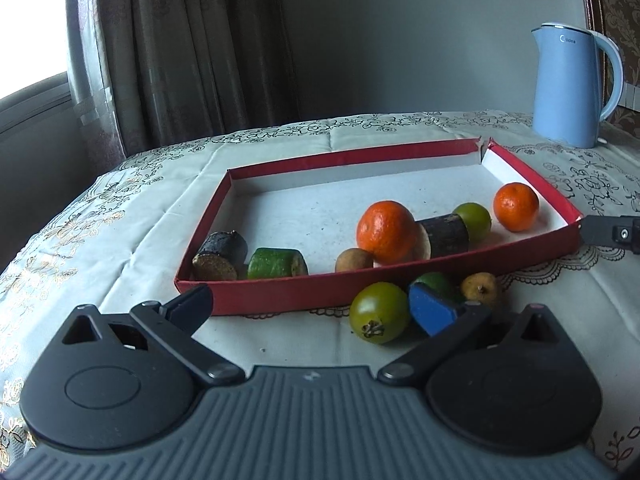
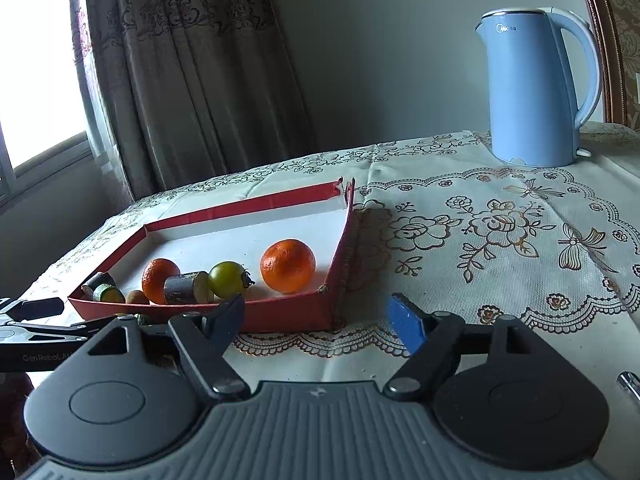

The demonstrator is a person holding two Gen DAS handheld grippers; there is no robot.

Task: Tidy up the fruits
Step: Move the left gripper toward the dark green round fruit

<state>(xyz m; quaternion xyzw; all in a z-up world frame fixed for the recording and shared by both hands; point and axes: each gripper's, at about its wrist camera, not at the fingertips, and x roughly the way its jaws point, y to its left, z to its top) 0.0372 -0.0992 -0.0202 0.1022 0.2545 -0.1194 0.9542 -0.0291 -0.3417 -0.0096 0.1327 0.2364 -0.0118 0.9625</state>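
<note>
A red tray [image 1: 280, 294] [image 2: 288, 314] holds two oranges [image 1: 386, 231] [image 1: 516, 207], a green fruit [image 1: 474, 222], dark cane pieces [image 1: 446, 235] [image 1: 220, 254], a green piece [image 1: 276, 263] and a small brown fruit [image 1: 354, 260]. In front of the tray on the cloth lie a green tomato-like fruit [image 1: 378, 318], a green piece [image 1: 434, 282] and a small yellow fruit [image 1: 480, 286]. My left gripper [image 1: 312, 312] is open and empty, just before the tray's near wall, the loose fruits by its right finger. My right gripper [image 2: 320, 320] is open and empty at the tray's near right corner.
A blue kettle [image 1: 572, 84] [image 2: 536, 88] stands at the back right on the patterned tablecloth [image 2: 500, 240]. Curtains [image 1: 180, 52] and a window lie behind the table's far left edge. The left gripper's finger shows at the left of the right wrist view [image 2: 36, 308].
</note>
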